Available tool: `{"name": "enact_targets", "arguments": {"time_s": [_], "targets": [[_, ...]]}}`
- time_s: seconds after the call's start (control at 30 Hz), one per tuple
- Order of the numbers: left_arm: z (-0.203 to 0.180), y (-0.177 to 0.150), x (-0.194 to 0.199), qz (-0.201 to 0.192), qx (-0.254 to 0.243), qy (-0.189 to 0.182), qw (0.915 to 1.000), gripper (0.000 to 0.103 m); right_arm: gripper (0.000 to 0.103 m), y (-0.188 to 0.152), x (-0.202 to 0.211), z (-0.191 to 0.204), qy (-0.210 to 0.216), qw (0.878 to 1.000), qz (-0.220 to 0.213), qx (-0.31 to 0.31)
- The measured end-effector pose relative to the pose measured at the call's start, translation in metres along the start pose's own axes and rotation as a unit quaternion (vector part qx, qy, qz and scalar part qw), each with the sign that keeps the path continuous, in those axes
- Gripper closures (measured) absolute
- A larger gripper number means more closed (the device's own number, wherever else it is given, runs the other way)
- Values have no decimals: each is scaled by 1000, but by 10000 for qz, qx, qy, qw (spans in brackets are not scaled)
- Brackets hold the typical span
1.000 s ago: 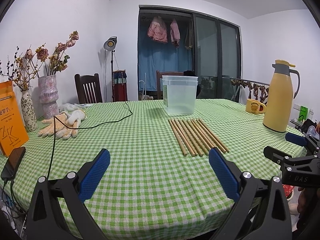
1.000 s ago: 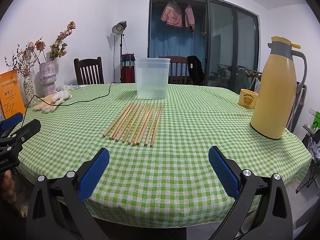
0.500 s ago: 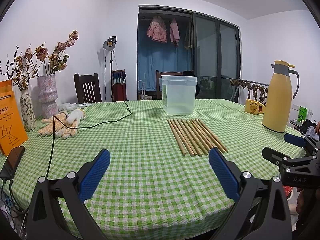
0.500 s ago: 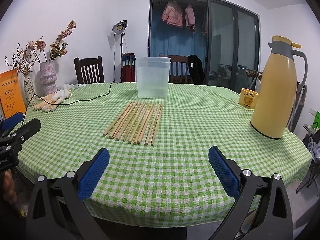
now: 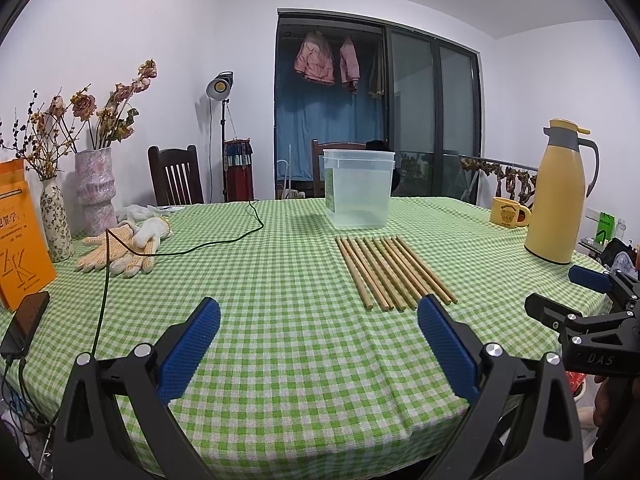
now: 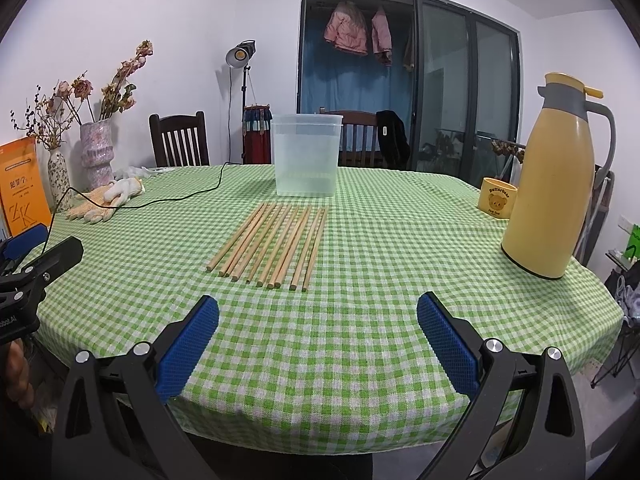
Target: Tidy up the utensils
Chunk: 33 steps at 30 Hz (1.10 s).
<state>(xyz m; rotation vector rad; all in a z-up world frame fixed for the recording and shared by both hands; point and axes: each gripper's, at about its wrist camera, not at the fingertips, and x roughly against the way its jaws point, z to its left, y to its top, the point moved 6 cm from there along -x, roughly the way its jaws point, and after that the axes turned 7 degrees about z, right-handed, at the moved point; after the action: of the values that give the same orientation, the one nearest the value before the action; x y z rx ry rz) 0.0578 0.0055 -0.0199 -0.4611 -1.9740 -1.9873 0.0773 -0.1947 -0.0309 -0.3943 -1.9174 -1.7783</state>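
Observation:
Several wooden chopsticks [image 5: 394, 270] [image 6: 272, 242] lie side by side on the green checked tablecloth. Just behind them stands a clear plastic container [image 5: 358, 188] [image 6: 306, 154], upright and open-topped. My left gripper [image 5: 318, 344] hovers open over the near edge of the table, with the chopsticks' near ends ahead and to its right. My right gripper [image 6: 318, 340] is also open and holds nothing, a short way in front of the chopsticks. Each gripper shows at the edge of the other's view.
A yellow thermos jug [image 6: 554, 184] and a yellow mug [image 6: 496, 198] stand at the right. Work gloves [image 5: 124, 250], a black cable [image 5: 224, 242], two vases [image 5: 94, 190], an orange book [image 5: 20, 232] and a phone [image 5: 26, 322] occupy the left. Chairs stand behind the table.
Both grippers have drifted slightly lower and a little closer to the table; they stay open and the chopsticks have not moved.

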Motion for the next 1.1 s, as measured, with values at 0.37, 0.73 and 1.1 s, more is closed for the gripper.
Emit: {"name": "enact_targets", "arguments": {"time_s": [0.37, 0.73, 1.1], "targets": [[1, 0, -1, 9, 9, 27, 10000, 7, 8, -2, -3, -1, 21, 10000, 66, -34], [0, 3, -19, 71, 77, 99, 9999, 7, 8, 3, -14, -4, -12, 9999, -74, 94], [-8, 12, -91, 965, 132, -93, 9952, 7, 8, 11, -81, -23, 295, 9949, 894, -360]]}}
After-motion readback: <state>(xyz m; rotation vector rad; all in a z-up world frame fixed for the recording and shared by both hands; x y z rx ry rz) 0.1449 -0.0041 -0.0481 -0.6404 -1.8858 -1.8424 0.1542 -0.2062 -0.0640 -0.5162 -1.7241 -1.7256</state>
